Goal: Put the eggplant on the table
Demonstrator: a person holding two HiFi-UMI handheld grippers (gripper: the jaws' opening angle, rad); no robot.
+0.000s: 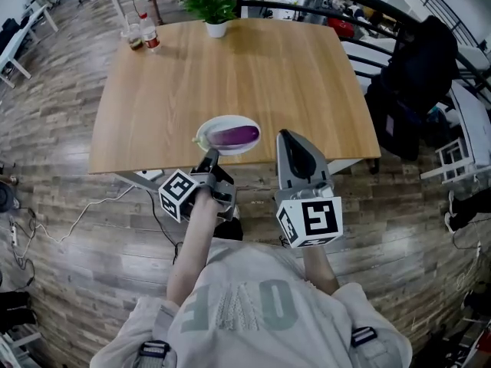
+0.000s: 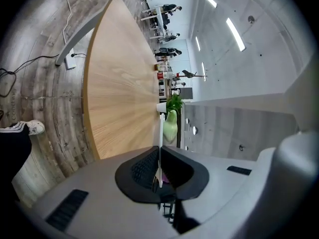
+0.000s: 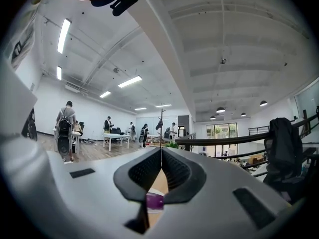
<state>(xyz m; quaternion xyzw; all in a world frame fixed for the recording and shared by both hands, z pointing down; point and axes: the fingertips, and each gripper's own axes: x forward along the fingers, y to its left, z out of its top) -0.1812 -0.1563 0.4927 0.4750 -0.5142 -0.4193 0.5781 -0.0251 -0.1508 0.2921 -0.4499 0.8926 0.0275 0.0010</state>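
From the head view, the eggplant (image 1: 234,136) lies on a white plate (image 1: 205,134) at the 6 o'clock edge of the wooden counter (image 1: 253,75). The left gripper (image 1: 210,158) meets the plate's rim at 7 o'clock. I cannot tell if the plate rests on the counter or hangs just above it. The right gripper (image 1: 284,135) is just beside the plate at 3 o'clock, not touching it. A plant (image 1: 210,6) stands at the counter's 12 o'clock edge. A bottle (image 1: 150,37) and a glass (image 1: 135,38) stand at 11 o'clock. The floor (image 1: 54,152) is wood, with a white cord (image 1: 84,213) at 8 o'clock and a dark bag (image 1: 410,83) at 3 o'clock. The person's arms and shirt hide the floor at 6 o'clock.

The left gripper view is turned on its side. The left gripper's (image 2: 159,176) jaws are shut tight on the plate's (image 2: 160,133) thin white rim. The gripper's body hides nearly all of the eggplant. The counter (image 2: 119,83) fills 10 o'clock, the plant (image 2: 174,103) sits past the plate, and a white shoe (image 2: 32,127) is at 9 o'clock.

In the right gripper view, the right gripper's (image 3: 161,166) jaws are pressed together with nothing in them. A bit of purple eggplant (image 3: 154,201) peeks out below them at 6 o'clock. The room is big and white, with long lights (image 3: 64,34) on the ceiling. People (image 3: 65,123) far off at 9 o'clock are too small to make out. A black rail (image 3: 224,139) runs toward 3 o'clock.
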